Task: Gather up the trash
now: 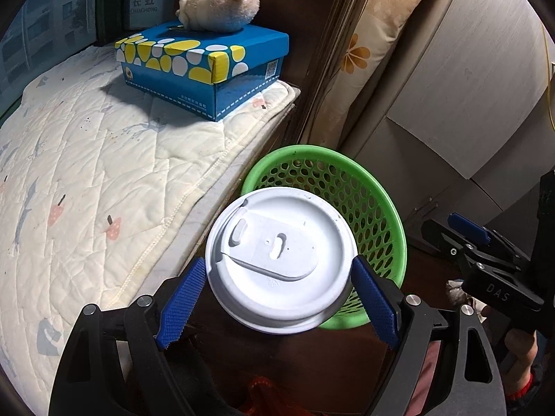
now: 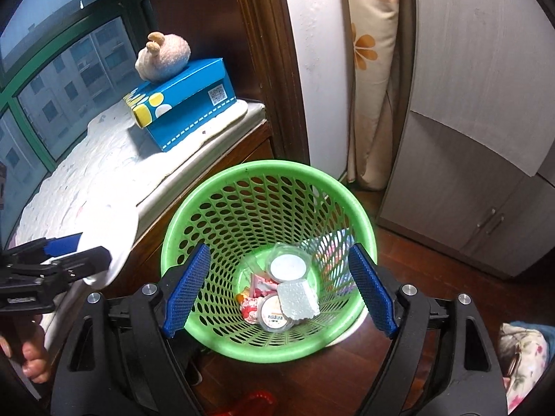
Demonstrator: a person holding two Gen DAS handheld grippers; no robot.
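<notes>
My left gripper [image 1: 279, 294] is shut on a white lidded paper cup [image 1: 281, 260], held beside and above the rim of the green mesh waste basket [image 1: 378, 222]. In the right wrist view the same cup [image 2: 114, 242] shows as a bright white shape at the left, left of the basket [image 2: 222, 215]. The basket holds several pieces of trash: round plastic lids [image 2: 289, 266], a white foam piece [image 2: 298, 300] and red wrappers [image 2: 258, 286]. My right gripper [image 2: 279, 291] is open and empty, right over the basket's mouth; it also shows at the right of the left wrist view [image 1: 464, 239].
A quilted window seat [image 1: 86, 173] lies left of the basket, with a blue shoe box [image 1: 204, 69] and a plush toy [image 1: 222, 3] on it. A wooden post [image 2: 263, 52], a rolled floral cushion [image 2: 371, 69] and a grey cabinet [image 2: 485, 138] stand behind the basket. The floor is dark wood.
</notes>
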